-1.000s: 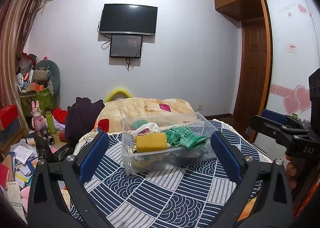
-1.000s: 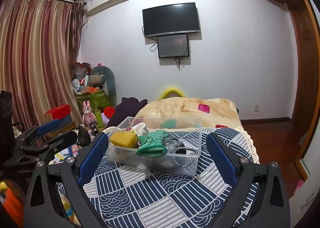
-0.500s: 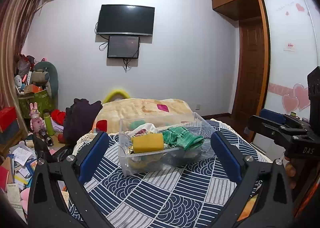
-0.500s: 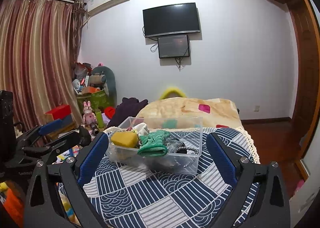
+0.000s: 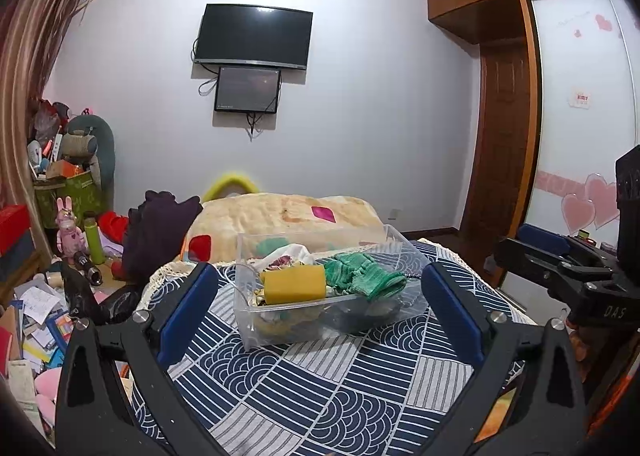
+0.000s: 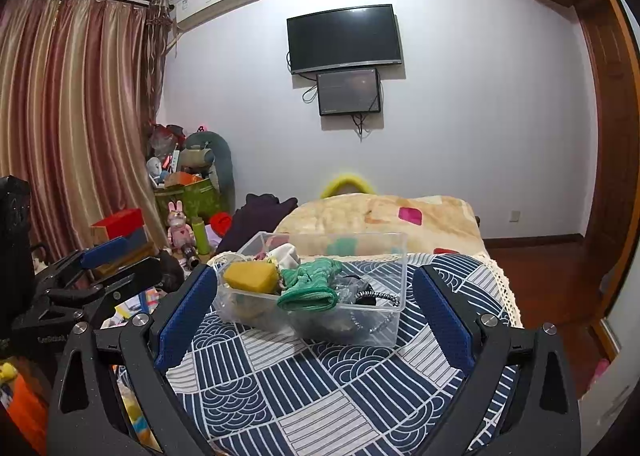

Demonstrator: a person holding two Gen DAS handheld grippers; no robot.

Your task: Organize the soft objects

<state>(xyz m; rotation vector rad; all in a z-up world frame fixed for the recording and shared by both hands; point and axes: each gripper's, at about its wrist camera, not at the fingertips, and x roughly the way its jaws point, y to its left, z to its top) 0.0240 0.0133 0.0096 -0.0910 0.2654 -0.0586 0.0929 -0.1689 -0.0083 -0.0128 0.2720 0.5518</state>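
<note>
Clear bin [image 5: 256, 320] unmoved; both tongs stay spread, left [image 5: 320, 312] barely shifted.

Clear glossy plastic bin [image 5: 320, 320]; porous sponge [image 5: 294, 285]; knit cloth [image 5: 366, 278].

Wall television [image 5: 253, 36] above smaller screen [image 5: 247, 89]

A bin [image 5: 320, 320] sits on the bed [image 5: 320, 388]; in it, a sponge [image 5: 294, 283] lies left of a cloth [image 5: 362, 276]. A blanket [image 5: 288, 216] lies farther back.
</note>
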